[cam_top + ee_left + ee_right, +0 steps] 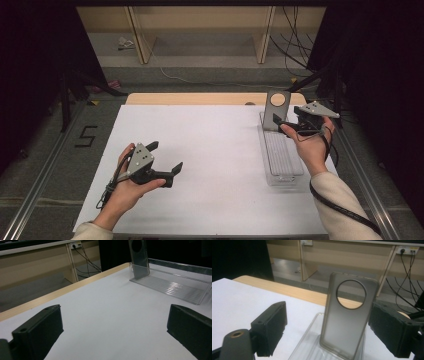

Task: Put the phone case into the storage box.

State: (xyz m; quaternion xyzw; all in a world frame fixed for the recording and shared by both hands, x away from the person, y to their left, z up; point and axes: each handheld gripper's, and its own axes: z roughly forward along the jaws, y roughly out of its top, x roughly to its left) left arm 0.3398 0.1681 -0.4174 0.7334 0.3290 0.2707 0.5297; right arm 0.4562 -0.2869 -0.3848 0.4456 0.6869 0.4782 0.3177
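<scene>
A grey translucent phone case [276,109] with a round hole stands upright at the far end of a clear ribbed tray [282,157] on the right of the white table. My right gripper [290,117] is open just in front of the case. In the right gripper view the case [347,332] stands between the jaws; the right jaw is close to its edge and the left jaw is well apart from it. My left gripper [165,156] is open above the table's near left with nothing in it. The left gripper view has the case [139,262] and tray [175,287] far off.
The white table sheet [215,150] has a wooden strip [200,98] along its back edge. Beyond it are a pale wooden shelf frame [200,30] and loose cables [295,45] on the floor. Black curtains flank both sides. A "5" mark [86,136] is on the floor at left.
</scene>
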